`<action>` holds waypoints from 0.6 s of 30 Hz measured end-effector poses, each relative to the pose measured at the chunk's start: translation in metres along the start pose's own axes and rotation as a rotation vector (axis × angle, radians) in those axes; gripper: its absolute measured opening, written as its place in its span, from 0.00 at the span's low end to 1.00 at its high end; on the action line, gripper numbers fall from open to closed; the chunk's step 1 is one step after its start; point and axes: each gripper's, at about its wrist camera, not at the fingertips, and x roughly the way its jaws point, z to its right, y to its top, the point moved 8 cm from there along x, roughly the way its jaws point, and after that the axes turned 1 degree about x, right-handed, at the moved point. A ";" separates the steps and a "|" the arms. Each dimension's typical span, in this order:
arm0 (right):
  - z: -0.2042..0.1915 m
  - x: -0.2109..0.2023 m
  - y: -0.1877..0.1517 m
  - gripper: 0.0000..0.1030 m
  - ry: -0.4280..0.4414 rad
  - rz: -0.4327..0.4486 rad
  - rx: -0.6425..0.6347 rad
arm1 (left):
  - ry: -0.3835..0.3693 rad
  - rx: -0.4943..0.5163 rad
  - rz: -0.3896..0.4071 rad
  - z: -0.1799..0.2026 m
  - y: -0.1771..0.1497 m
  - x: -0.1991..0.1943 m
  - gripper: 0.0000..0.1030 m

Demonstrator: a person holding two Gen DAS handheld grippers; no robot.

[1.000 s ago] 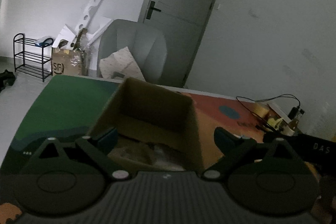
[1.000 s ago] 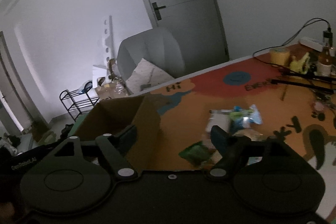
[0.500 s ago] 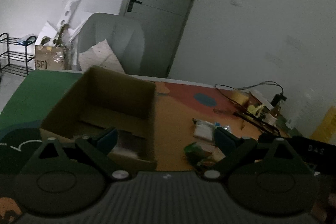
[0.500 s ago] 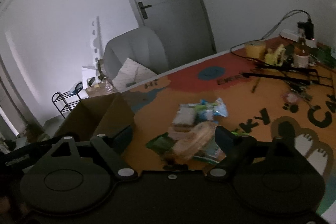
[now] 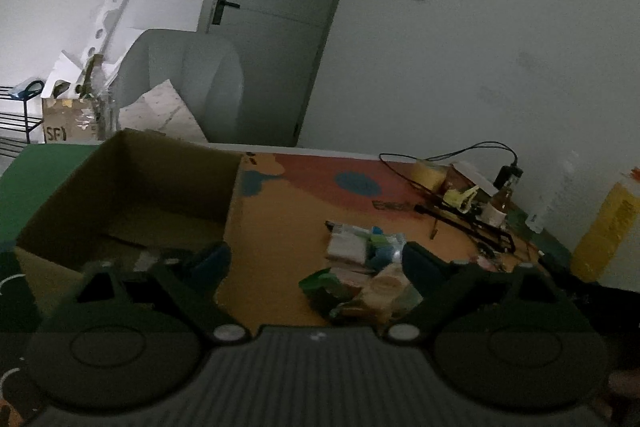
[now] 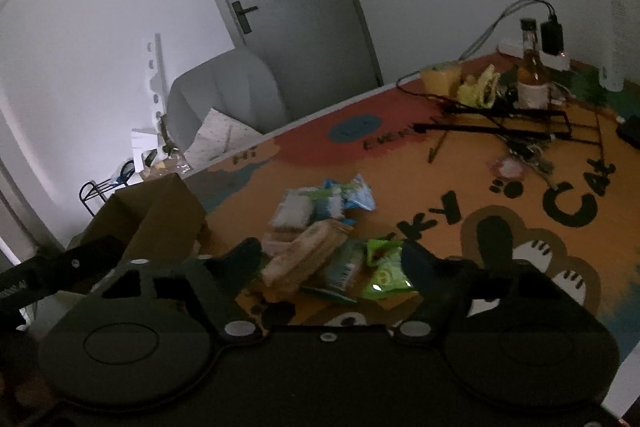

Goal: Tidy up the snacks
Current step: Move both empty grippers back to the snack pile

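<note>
Cardboard box (image 5: 132, 187) beside snack packets (image 6: 320, 239); we are hovering left gripper (image 5: 316, 259) and right gripper (image 6: 332, 259), jaws apart, just closing somewhat, gripping nothing.

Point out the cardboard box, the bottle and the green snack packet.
Box (image 5: 132, 187), left wrist view, on its inner back wall.
Bottle (image 6: 531, 75), right wrist view, on its body above the label.
Green packet (image 6: 386, 269), right wrist view, on its front face.
</note>
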 end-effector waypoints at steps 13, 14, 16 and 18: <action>0.030 0.023 -0.010 0.57 -0.034 -0.054 0.026 | -0.006 0.014 -0.073 0.018 -0.016 0.035 0.58; 0.031 0.025 -0.012 0.56 -0.037 -0.060 0.027 | -0.005 0.015 -0.081 0.018 -0.018 0.039 0.56; 0.035 0.031 -0.013 0.55 -0.036 -0.072 0.033 | -0.002 0.015 -0.097 0.019 -0.022 0.046 0.55; 0.037 0.038 -0.015 0.53 -0.038 -0.083 0.035 | 0.003 0.013 -0.111 0.018 -0.025 0.054 0.55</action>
